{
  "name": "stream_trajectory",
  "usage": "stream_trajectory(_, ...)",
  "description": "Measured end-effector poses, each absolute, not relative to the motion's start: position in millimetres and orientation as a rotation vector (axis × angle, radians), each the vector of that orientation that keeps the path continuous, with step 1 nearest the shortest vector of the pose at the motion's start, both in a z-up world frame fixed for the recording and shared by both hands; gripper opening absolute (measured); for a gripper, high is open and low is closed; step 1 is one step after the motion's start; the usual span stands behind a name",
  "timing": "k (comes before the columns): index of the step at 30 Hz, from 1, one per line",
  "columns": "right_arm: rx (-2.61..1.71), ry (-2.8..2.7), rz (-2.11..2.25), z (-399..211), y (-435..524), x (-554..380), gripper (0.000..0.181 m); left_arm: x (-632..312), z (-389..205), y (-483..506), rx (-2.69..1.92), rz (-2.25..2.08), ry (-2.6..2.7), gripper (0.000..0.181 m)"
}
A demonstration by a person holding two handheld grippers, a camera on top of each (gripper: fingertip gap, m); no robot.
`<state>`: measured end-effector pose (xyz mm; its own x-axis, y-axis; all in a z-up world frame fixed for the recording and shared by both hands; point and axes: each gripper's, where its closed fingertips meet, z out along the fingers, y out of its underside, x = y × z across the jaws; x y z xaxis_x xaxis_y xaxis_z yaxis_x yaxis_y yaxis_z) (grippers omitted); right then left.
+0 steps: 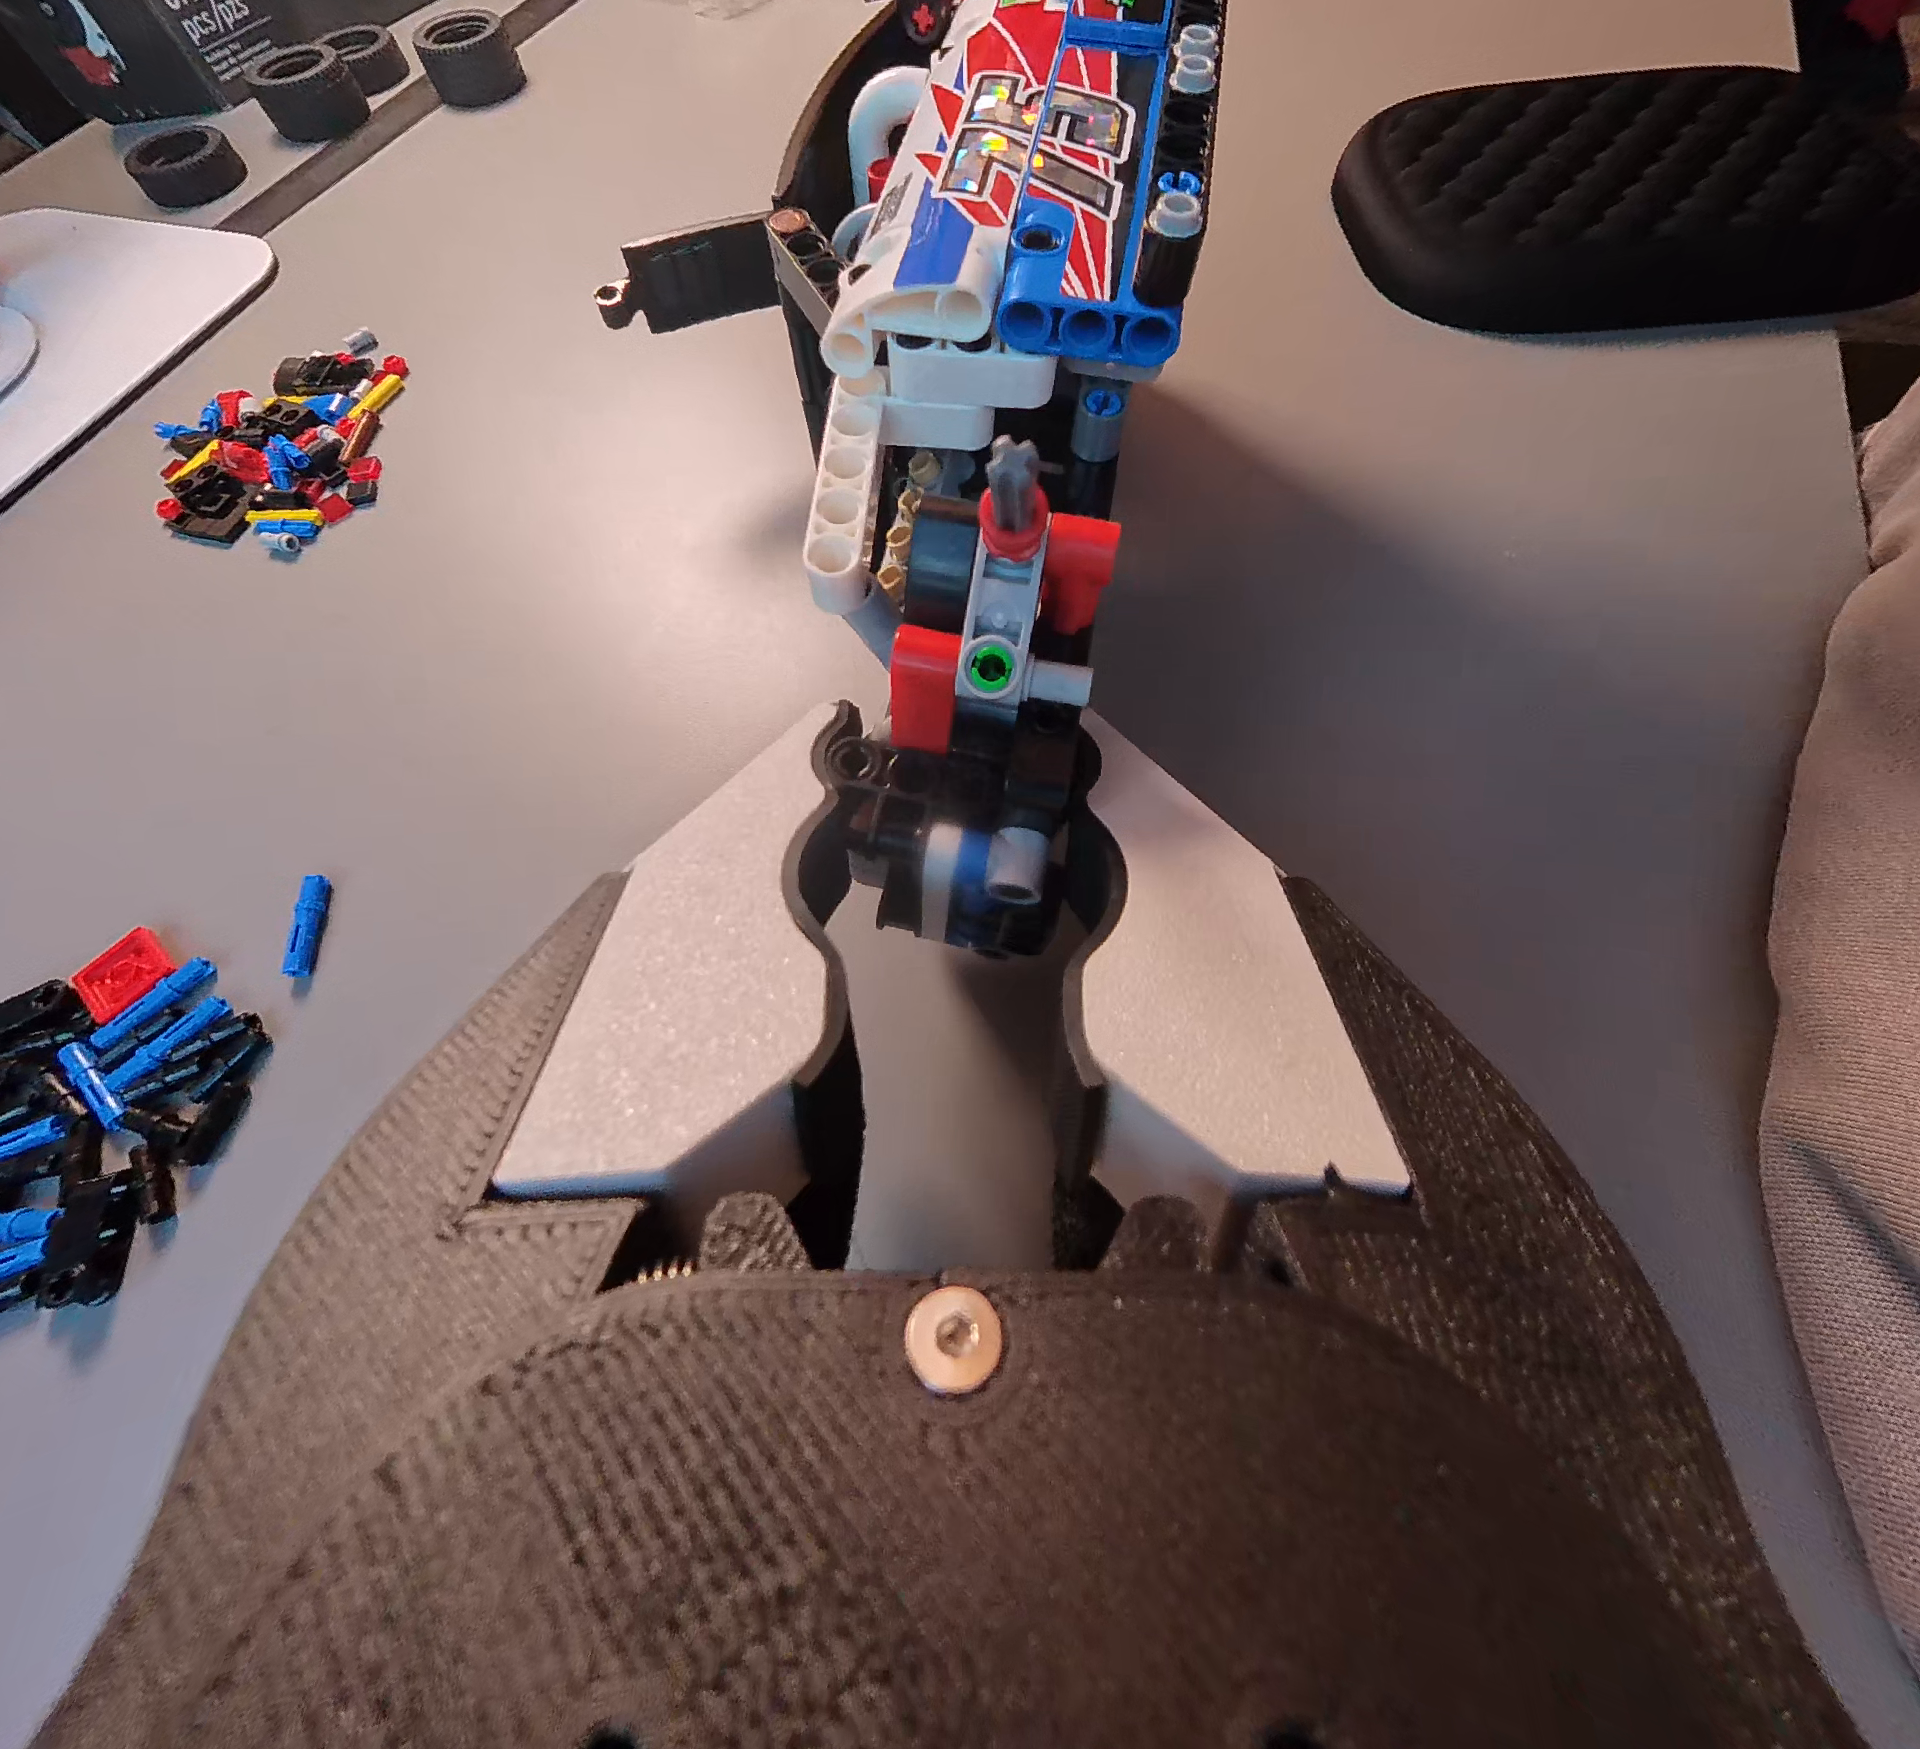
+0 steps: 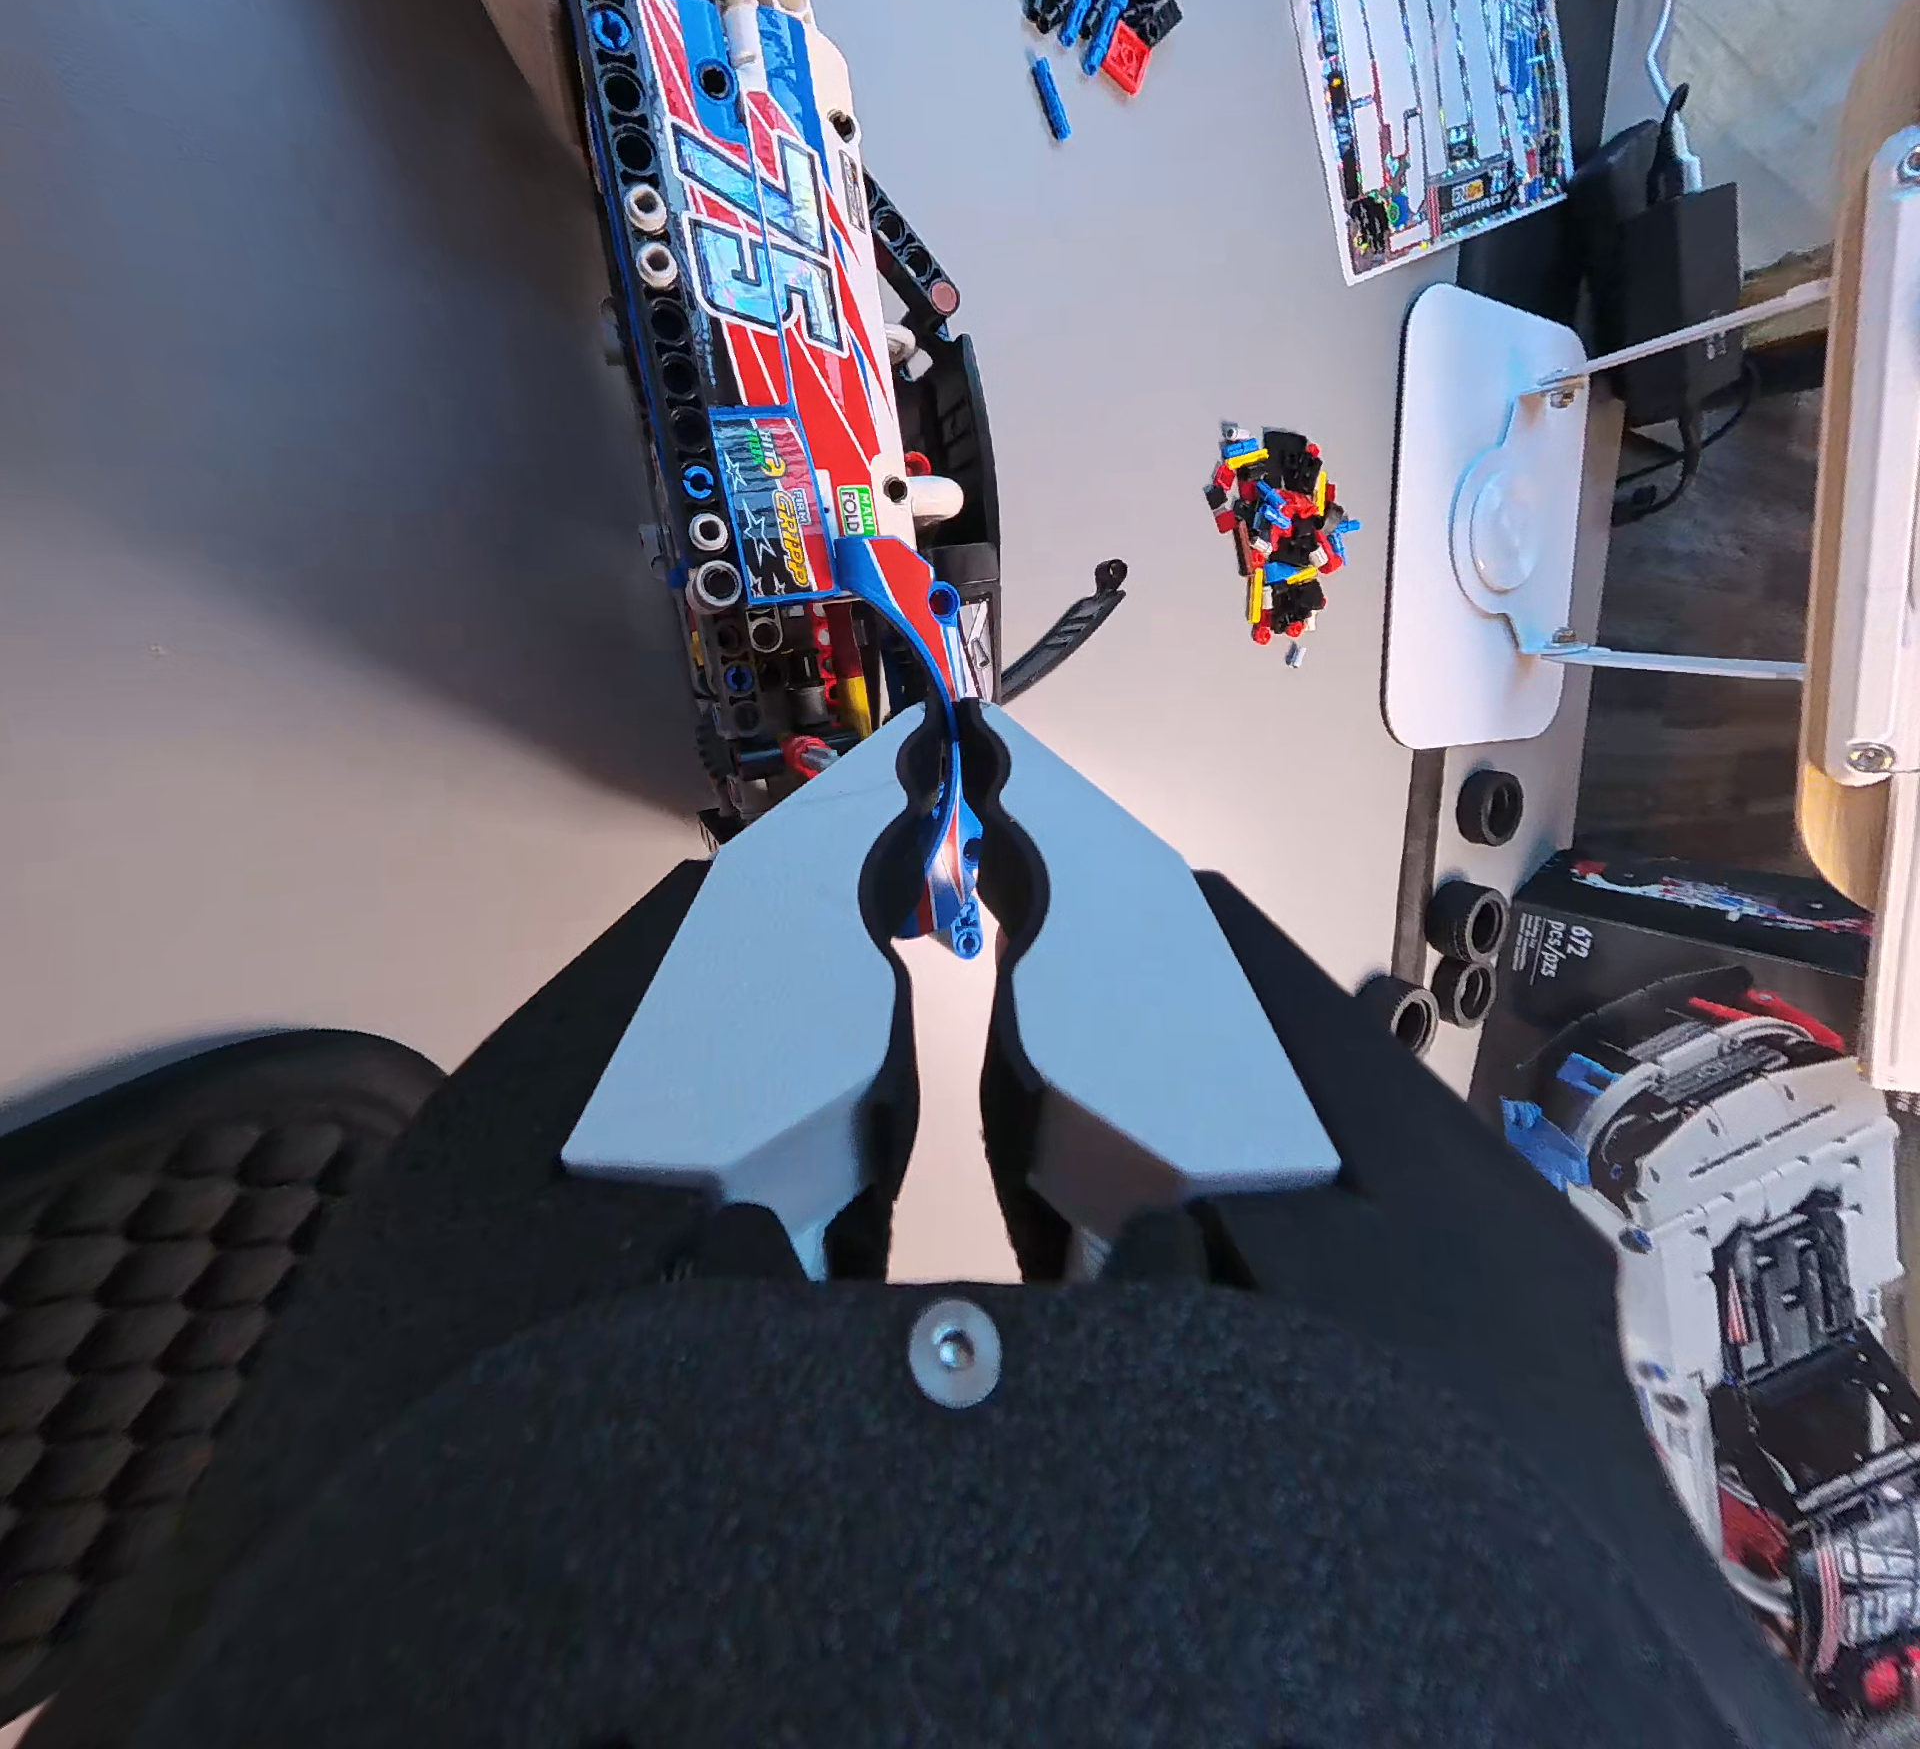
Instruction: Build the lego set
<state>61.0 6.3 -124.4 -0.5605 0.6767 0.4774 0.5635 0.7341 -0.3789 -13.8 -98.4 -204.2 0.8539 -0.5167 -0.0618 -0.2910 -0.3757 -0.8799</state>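
wrist views, opposite ends, shared lego car

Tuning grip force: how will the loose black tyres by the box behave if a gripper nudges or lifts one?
The black tyres look like hollow rubber rings, so probably light and squashy rather than brittle. Those I can make out seem to lie on their treads, so a sideways nudge would likely roll them across the smooth grey desk. The ribbed tread should resist slipping in the jaws.

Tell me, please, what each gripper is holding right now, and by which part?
Both hold the lego car: the left gripper clamps its black end block, the right gripper pinches the curved blue panel at its opposite end.
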Motion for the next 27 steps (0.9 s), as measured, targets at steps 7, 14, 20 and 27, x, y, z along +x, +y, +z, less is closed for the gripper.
stream_trajectory(7, -0.901, -2.356, 0.312, -125, 8, 59, 0.0, -14, -204, -98, -1.983, -0.262, 0.598, 0.036)
stream_trajectory(14, -0.892, -2.37, 0.344, -127, 9, 57, 0.0, -15, -204, -98, -1.98, -0.26, 0.599, 0.037)
stream_trajectory(20, -0.924, -2.315, 0.365, -127, 12, 52, 0.001, -16, -204, -98, -1.991, -0.294, 0.573, 0.037)
stream_trajectory(27, -0.918, -2.267, 0.289, -126, 18, 53, 0.006, -15, -204, -99, -2.0, -0.284, 0.567, 0.036)
